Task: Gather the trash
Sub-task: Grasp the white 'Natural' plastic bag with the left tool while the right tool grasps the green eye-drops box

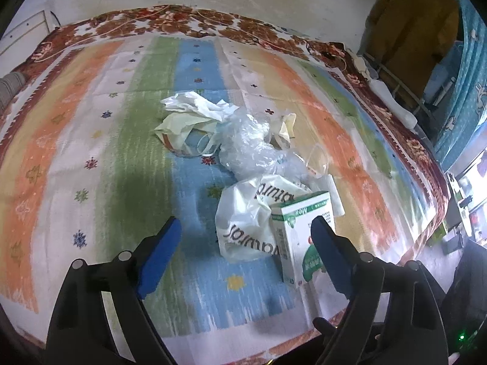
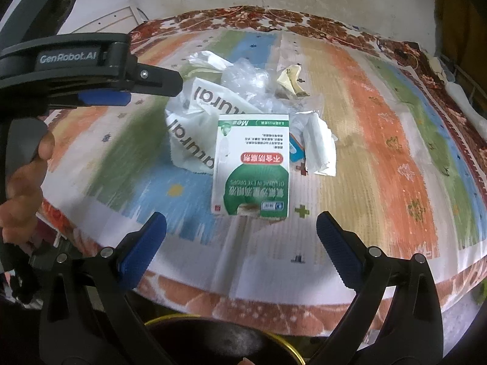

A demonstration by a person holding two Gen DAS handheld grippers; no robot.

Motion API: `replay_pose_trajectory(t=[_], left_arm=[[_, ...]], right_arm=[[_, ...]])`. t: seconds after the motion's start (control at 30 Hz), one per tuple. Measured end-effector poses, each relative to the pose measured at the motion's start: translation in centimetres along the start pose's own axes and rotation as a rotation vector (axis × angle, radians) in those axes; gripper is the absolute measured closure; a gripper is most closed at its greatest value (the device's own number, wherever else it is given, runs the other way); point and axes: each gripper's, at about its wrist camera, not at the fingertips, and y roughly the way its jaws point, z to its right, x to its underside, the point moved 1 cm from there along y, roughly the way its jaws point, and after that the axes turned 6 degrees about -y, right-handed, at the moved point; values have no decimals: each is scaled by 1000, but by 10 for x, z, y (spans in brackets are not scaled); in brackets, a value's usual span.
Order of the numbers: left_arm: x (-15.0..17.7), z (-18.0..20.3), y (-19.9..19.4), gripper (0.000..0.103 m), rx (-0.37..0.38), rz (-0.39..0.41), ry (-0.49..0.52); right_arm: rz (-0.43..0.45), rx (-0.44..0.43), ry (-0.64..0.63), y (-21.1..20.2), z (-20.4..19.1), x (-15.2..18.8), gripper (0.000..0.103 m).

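Both the left gripper [image 1: 246, 228] and right gripper [image 2: 242, 223] hang with jaws released, holding nothing. On the striped bed cover [image 2: 380, 158] lies one green-and-white cardboard box [image 2: 251, 164], touching one printed white plastic bag [image 2: 194, 121] and one crumpled clear wrap [image 2: 246, 76]. Grabbing the box could drag the bag along.

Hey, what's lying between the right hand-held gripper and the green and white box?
Nothing: in the right wrist view, only bare striped bedcover lies between the open right hand-held gripper and the green and white box.
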Motion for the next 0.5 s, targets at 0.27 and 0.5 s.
replay_pose_trajectory(t=[0.27, 0.5], left_arm=[[-5, -11, 21, 30, 54, -29, -2], [-10, -20, 32, 38, 147, -36, -16]], right_arm=[[-38, 23, 0, 28, 1, -11, 15], [-61, 31, -1, 47, 3, -15, 20]])
